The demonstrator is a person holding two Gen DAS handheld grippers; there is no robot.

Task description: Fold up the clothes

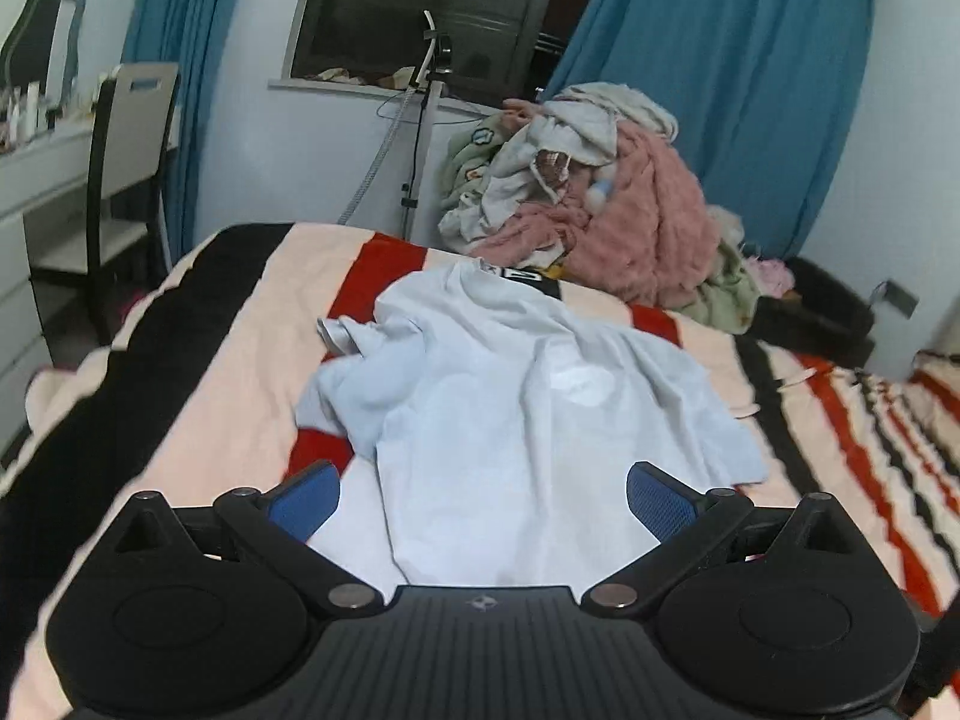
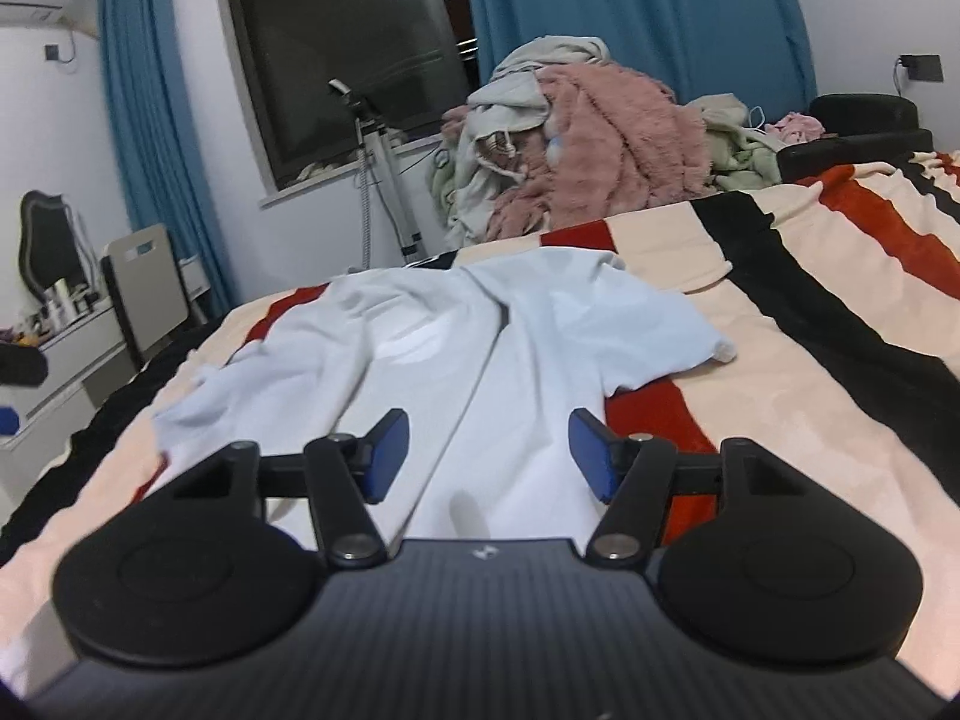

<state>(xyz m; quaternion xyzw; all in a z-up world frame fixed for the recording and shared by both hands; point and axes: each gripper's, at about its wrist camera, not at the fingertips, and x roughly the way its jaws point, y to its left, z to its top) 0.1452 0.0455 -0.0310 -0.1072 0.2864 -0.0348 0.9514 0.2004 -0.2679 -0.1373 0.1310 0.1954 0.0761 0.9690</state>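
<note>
Pale-blue T-shirt [image 1: 510,396] lies rumpled on the striped bedspread [image 1: 240,372], both hand-held grippers [image 1: 483,501] [image 2: 489,456] spread apart above it.

left gripper [image 1: 483,501]: jaws wide apart, empty; right gripper [image 2: 489,456]: jaws apart, empty

Bed with striped blanket [image 1: 228,324] lying directly below and ahead; dark window [image 1: 420,6] showing night ahead, blue curtains [image 1: 720,90] hanging either side; white desk [image 1: 42,168] and chair [image 1: 132,120] standing far left; pale walls [image 1: 252,138] reflecting indoor light.
</note>
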